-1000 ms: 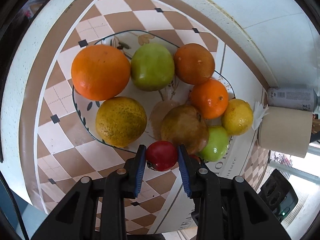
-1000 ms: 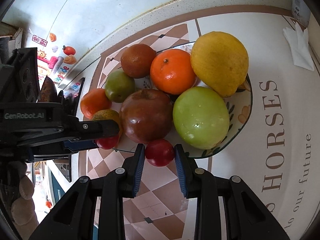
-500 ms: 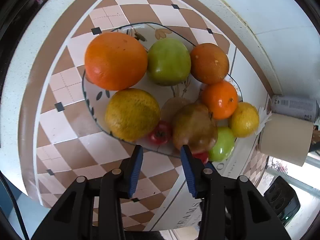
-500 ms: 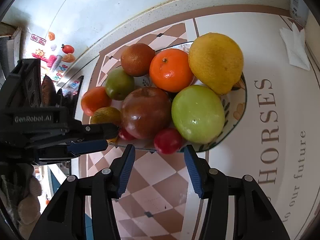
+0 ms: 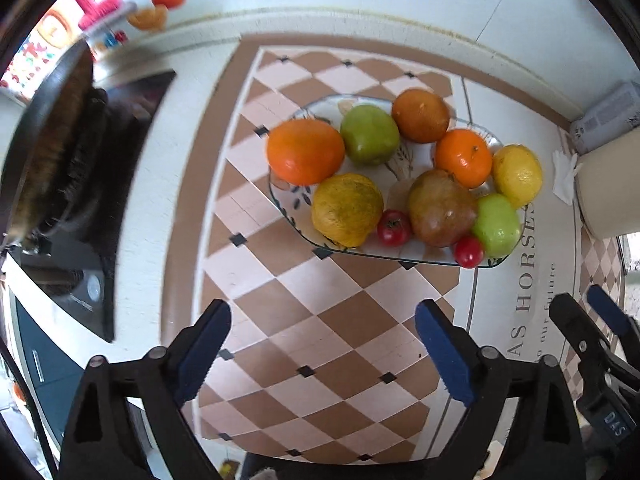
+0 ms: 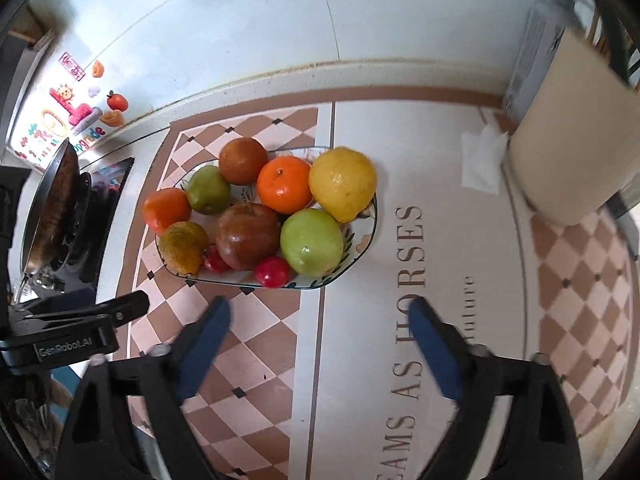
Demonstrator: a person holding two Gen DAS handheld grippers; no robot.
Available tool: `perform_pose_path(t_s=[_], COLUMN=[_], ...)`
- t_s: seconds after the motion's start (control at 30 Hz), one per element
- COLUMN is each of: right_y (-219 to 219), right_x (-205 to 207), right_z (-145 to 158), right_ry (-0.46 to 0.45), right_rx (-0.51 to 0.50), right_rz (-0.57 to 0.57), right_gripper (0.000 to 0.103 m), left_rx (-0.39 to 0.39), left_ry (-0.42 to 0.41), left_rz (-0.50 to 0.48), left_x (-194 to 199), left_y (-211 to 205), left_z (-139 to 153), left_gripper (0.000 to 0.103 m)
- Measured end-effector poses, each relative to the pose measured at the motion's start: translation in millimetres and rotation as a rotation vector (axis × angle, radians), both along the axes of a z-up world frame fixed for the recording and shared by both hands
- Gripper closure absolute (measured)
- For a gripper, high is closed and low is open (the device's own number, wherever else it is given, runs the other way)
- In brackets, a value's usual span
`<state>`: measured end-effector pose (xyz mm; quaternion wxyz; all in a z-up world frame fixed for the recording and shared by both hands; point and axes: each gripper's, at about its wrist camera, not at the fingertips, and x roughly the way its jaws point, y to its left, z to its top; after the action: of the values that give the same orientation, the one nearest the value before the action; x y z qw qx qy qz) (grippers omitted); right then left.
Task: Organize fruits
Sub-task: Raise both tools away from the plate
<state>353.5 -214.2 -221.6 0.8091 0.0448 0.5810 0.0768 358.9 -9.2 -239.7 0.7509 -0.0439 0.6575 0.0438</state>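
Observation:
A patterned plate [image 5: 308,114] [image 6: 366,240] on the checked mat holds oranges, green apples, a lemon [image 6: 342,184], a brown-red apple [image 5: 440,208] and two small red tomatoes [image 5: 394,228] [image 6: 272,272] at its near edge. My left gripper [image 5: 322,334] is open and empty, well back from the plate over the mat. My right gripper [image 6: 318,330] is open and empty, also back from the plate. The right gripper shows at the right edge of the left wrist view [image 5: 592,320]. The left gripper shows at the left of the right wrist view [image 6: 80,324].
A dark pan [image 5: 48,148] [image 6: 52,204] sits on a stove at the left. A paper roll [image 5: 608,188] [image 6: 568,140] and a tissue [image 6: 482,160] stand at the right by the wall. The tiled wall runs behind the plate.
Both grippers let go of their tomatoes, which now lie on the plate's near edge. Both have opened wide and pulled back and up from the plate.

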Motion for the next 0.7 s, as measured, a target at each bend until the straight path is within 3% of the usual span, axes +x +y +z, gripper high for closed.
perform_pose_path(t_s=[0.4, 0.7], right_y=[9.2, 15.6], right_x=[-82.6, -167.0], right_z=[71.7, 134.3], right_ry=[-0.133, -0.252], right_rx=[-0.027, -0.056], right_rz=[-0.063, -0.102], right_gripper=[0.007, 0.007], left_rx=[0.052, 0.037], left_ry=[-0.216, -0.354], left_rz=[-0.081, -0.134], left_x=[-65.3, -134.6], left_y=[5.5, 9.5], left_z=[77.1, 131.2], left_gripper=[0.004, 0.004])
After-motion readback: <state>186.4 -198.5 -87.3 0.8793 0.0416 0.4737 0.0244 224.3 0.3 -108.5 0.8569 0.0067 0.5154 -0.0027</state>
